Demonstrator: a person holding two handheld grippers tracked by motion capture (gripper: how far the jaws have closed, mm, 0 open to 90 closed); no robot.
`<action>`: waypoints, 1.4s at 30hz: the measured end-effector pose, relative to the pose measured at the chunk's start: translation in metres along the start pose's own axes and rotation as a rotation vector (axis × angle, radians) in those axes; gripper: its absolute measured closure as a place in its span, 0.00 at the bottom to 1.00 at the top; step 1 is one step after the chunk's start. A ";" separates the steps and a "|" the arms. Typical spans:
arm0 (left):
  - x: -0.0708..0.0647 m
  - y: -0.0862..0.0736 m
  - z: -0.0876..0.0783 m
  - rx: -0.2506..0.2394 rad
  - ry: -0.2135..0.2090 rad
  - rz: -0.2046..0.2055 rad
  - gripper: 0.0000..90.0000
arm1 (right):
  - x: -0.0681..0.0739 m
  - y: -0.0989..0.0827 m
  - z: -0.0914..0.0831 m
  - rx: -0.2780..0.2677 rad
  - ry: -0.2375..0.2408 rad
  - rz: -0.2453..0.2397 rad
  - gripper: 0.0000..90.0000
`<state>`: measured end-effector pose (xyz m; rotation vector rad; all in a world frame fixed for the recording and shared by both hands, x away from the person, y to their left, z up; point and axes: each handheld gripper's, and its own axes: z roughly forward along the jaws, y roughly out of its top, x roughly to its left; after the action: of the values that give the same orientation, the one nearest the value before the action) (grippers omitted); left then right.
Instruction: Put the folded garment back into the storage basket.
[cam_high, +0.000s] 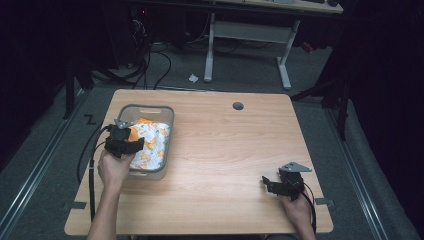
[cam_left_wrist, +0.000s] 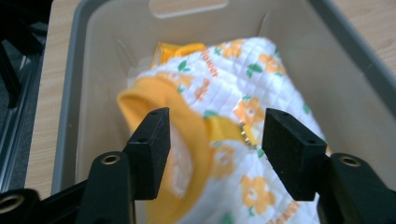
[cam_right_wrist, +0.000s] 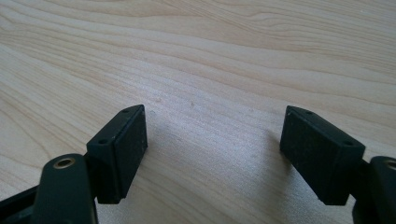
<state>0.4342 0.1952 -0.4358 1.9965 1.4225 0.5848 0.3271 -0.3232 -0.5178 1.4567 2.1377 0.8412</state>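
Grey bin (cam_high: 169, 131) sitting at bench (cam_high: 225, 150) left part, walls blocking level approach; top lying open. Quilted white-and-orange garment (cam_left_wrist: 233, 98) filling bin floor, leaving slim gap along far wall. Left hand-held gripper (cam_high: 131, 145) hanging over bin, jaws standing apart above cloth. Bench middle and right lying bare, giving wide passage. Right hand-held gripper (cam_high: 269, 183) occupying near right corner. Small round hole (cam_high: 238, 106) sitting near far edge.

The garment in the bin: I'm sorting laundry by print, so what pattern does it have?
White quilted garment with orange flowers, green leaves and orange trim; clearest in the left gripper view.
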 end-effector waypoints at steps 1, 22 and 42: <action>-0.003 0.001 -0.005 -0.025 -0.014 -0.003 0.45 | 0.000 0.000 0.000 0.000 0.000 0.000 0.26; -0.048 0.007 -0.028 -0.140 -0.178 -0.001 0.40 | 0.000 0.000 0.000 -0.001 0.000 -0.001 0.26; -0.076 0.005 -0.032 -0.159 -0.231 0.041 0.38 | 0.000 0.000 0.000 -0.001 0.000 -0.001 0.26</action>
<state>0.3915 0.1297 -0.4097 1.9026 1.1633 0.4526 0.3271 -0.3234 -0.5179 1.4550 2.1378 0.8414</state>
